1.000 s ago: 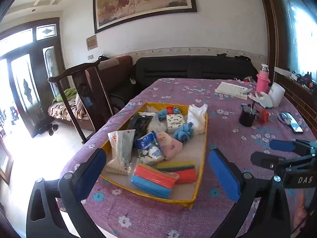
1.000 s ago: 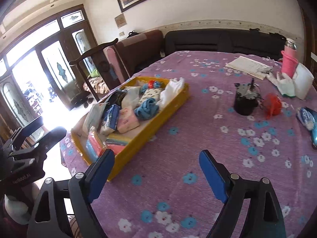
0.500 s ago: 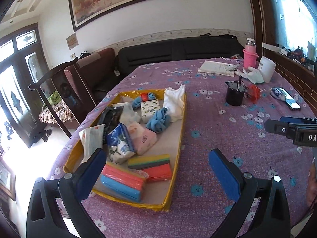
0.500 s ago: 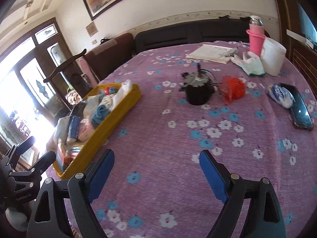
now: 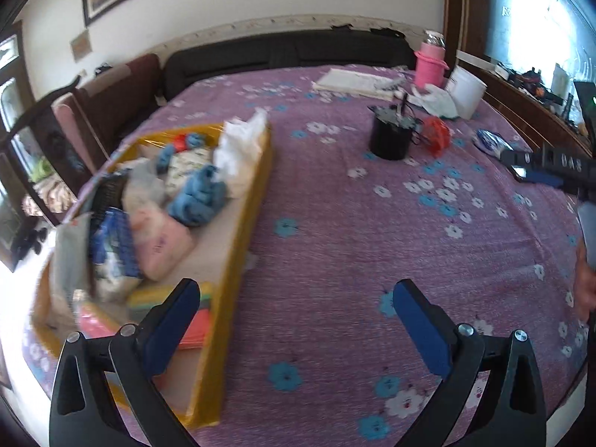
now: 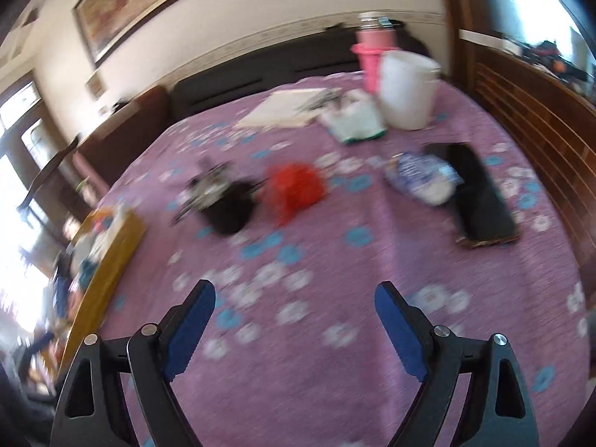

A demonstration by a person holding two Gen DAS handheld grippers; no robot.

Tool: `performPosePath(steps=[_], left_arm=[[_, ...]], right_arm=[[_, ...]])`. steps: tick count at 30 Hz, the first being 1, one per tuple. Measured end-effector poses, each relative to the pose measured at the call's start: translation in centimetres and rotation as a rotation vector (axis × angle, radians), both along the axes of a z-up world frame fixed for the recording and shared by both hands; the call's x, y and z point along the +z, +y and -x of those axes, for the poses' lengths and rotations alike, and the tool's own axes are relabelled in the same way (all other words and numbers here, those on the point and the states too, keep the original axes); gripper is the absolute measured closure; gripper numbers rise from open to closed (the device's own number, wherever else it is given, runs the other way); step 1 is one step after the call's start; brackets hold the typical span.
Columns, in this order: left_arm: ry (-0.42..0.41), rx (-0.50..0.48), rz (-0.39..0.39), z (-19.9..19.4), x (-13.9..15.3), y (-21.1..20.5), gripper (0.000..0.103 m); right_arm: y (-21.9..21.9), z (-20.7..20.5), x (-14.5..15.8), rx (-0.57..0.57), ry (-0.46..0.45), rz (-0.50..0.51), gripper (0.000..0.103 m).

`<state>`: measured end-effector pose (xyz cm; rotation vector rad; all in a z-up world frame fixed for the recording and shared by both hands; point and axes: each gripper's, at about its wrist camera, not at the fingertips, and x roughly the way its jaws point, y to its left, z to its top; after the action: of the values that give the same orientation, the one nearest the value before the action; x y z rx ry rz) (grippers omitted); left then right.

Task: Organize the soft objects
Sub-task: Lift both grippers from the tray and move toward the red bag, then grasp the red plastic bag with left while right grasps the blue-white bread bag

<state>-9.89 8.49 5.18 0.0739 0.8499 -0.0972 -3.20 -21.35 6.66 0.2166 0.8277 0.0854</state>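
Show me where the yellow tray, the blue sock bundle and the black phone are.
yellow tray [image 5: 244, 223], left wrist view, on its right side wall.
blue sock bundle [image 5: 199, 197], left wrist view, on its middle.
black phone [image 6: 478, 193], right wrist view, on its dark screen.

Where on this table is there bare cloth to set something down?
Bare tablecloth lies between the yellow tray and the black cup, toward the near edge. Crowded: inside the tray, and the far corner around the white bucket and phone.

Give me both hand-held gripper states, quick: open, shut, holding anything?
Left hand-held gripper: open, holding nothing, above the purple tablecloth.
Right hand-held gripper: open, holding nothing.
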Motion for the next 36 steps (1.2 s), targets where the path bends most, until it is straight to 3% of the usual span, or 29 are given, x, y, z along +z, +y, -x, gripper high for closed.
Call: performPosePath(steps=[5, 8, 9, 11, 13, 15, 18, 19, 22, 25, 27, 28, 29, 30, 32, 34, 36], left_arm=[[0.045, -0.05, 0.03, -1.2, -1.7, -1.4, 0.0], [0.096, -0.055, 0.041, -1.8, -3.1, -1.6, 0.0], [0.08, -0.056, -0.008, -1.7, -3.4, -2.1, 0.0], [0.089, -0.074, -0.026, -1.7, -3.7, -2.6, 0.0], [0.099, -0.076, -0.048, -1.7, -4.0, -3.0, 0.0], [0.11, -0.079, -0.073, -1.7, -4.2, -3.4, 0.0], [0.11, -0.078, -0.069, -1.8, -4.2, -3.4, 0.0], [0.11, -0.079, -0.069, -1.8, -4.2, -3.4, 0.0], [0.11, -0.079, -0.069, -1.8, -4.2, -3.4, 0.0], [0.11, -0.078, -0.069, -1.8, -4.2, -3.4, 0.0], [0.11, -0.078, -0.069, -1.7, -4.2, -3.4, 0.0], [0.11, -0.078, -0.069, -1.7, -4.2, -3.4, 0.0], [0.11, -0.078, -0.069, -1.7, -4.2, -3.4, 0.0], [0.11, -0.077, -0.069, -1.7, -4.3, -3.4, 0.0], [0.11, -0.077, -0.069, -1.7, -4.3, -3.4, 0.0], [0.11, -0.078, -0.069, -1.7, -4.2, -3.4, 0.0], [0.11, -0.078, -0.069, -1.7, -4.2, -3.4, 0.0]], right_arm=[[-3.7, -2.6, 1.2, -0.116, -0.011, 0.031, 0.013], [-3.7, -5.3, 1.5, -0.099, 0.013, 0.003, 0.013], [-3.4, -6.1, 1.5, -0.095, 0.022, 0.002, 0.013], [-2.2, -8.7, 1.1, -0.091, 0.051, 0.019, 0.013], [-0.9, -10.9, 0.5, -0.088, 0.069, 0.05, 0.021], [0.3, -13.2, 0.0, -0.087, 0.088, 0.076, 0.035], [1.5, -16.2, -1.0, -0.101, 0.114, 0.1, 0.039], [1.7, -17.0, -1.5, -0.104, 0.133, 0.1, 0.04], [1.9, -18.1, -3.7, -0.069, 0.217, 0.045, 0.057], [3.2, -15.6, -4.2, 0.114, 0.263, -0.03, 0.057], [3.8, -12.4, -3.3, 0.316, 0.284, -0.152, 0.056], [3.6, -10.8, -2.0, 0.367, 0.251, -0.171, 0.055], [2.6, -9.3, -0.3, 0.372, 0.197, -0.162, 0.045], [1.3, -8.5, 1.0, 0.335, 0.152, -0.151, 0.025], [-2.8, -8.1, 3.7, 0.105, 0.045, -0.037, 0.011], [-5.8, -9.2, 4.2, -0.067, 0.021, 0.089, 0.011], [-7.4, -11.0, 3.0, -0.12, 0.068, 0.114, 0.011]])
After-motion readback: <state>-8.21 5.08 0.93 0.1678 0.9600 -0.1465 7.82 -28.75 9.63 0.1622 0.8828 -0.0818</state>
